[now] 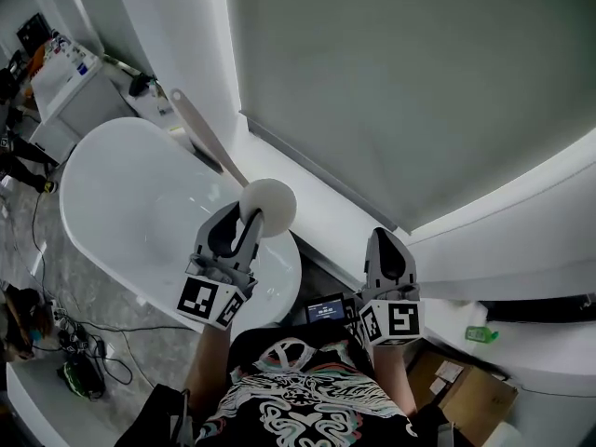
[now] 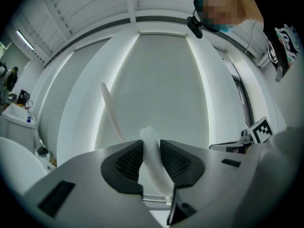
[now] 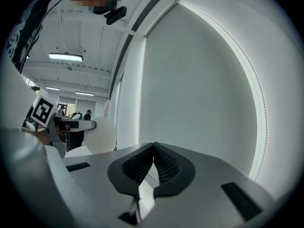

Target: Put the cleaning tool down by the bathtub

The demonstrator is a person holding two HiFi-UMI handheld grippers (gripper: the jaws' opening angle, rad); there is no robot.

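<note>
The cleaning tool has a round white head (image 1: 270, 203) and a long pale handle (image 1: 203, 133) that slants up to the left above the white bathtub (image 1: 130, 203). My left gripper (image 1: 244, 223) is shut on the tool just below the head. In the left gripper view a white part of the tool (image 2: 151, 158) is pinched between the pads of the left gripper (image 2: 151, 161), and the handle (image 2: 110, 110) rises behind. My right gripper (image 1: 387, 246) hangs to the right of the tub, shut with nothing in it (image 3: 153, 150). The tool's round head (image 3: 100, 136) shows at its left.
A big window blind (image 1: 419, 82) and a white sill run behind the tub. A cardboard box (image 1: 466, 394) and a green bottle (image 1: 477, 333) lie at the lower right. Cables (image 1: 84, 361) are on the floor at the left, and a white cabinet (image 1: 65, 87) stands at the far left.
</note>
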